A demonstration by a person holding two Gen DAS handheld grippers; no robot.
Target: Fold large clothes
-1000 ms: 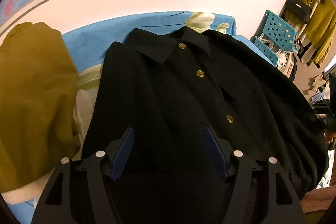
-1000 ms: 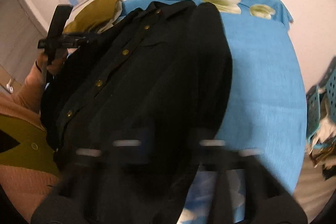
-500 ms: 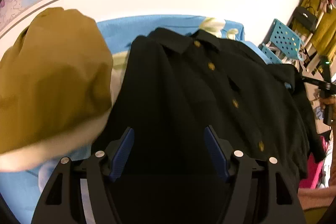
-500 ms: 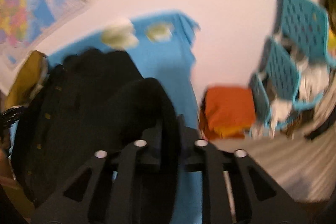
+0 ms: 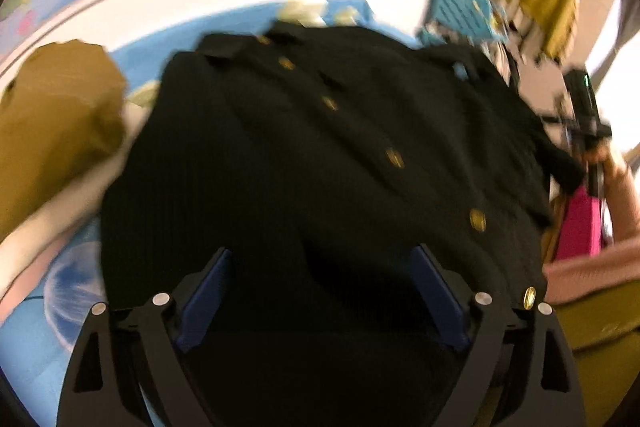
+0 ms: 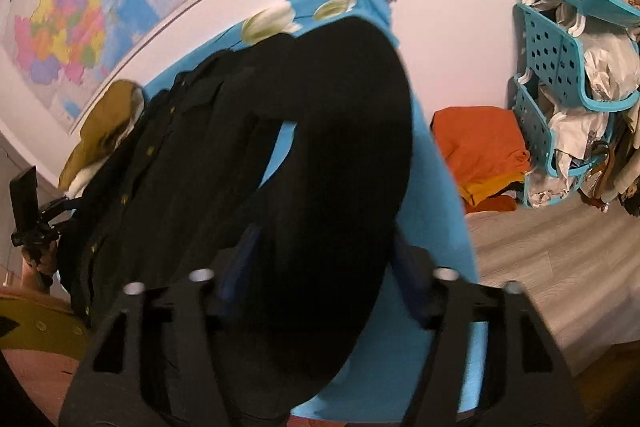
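A large black buttoned cardigan (image 5: 320,155) with gold buttons lies face up on a blue flowered cloth (image 6: 432,195). My left gripper (image 5: 320,291) is open, its blue pads either side of the hem at the garment's left side. My right gripper (image 6: 324,267) is open over the black right sleeve (image 6: 340,131), which arches across the cloth. The right gripper also shows at the far right of the left wrist view (image 5: 586,115). The left gripper shows in the right wrist view (image 6: 28,211).
A mustard garment (image 5: 52,123) lies left of the cardigan. An orange folded pile (image 6: 480,151) and turquoise baskets (image 6: 560,39) of clothes stand on the floor to the right. A map (image 6: 80,7) hangs on the wall behind.
My right gripper was shut on the sleeve half a second ago and has opened; the sleeve now lies between the fingers. My left gripper has drifted left along the hem and stayed open.
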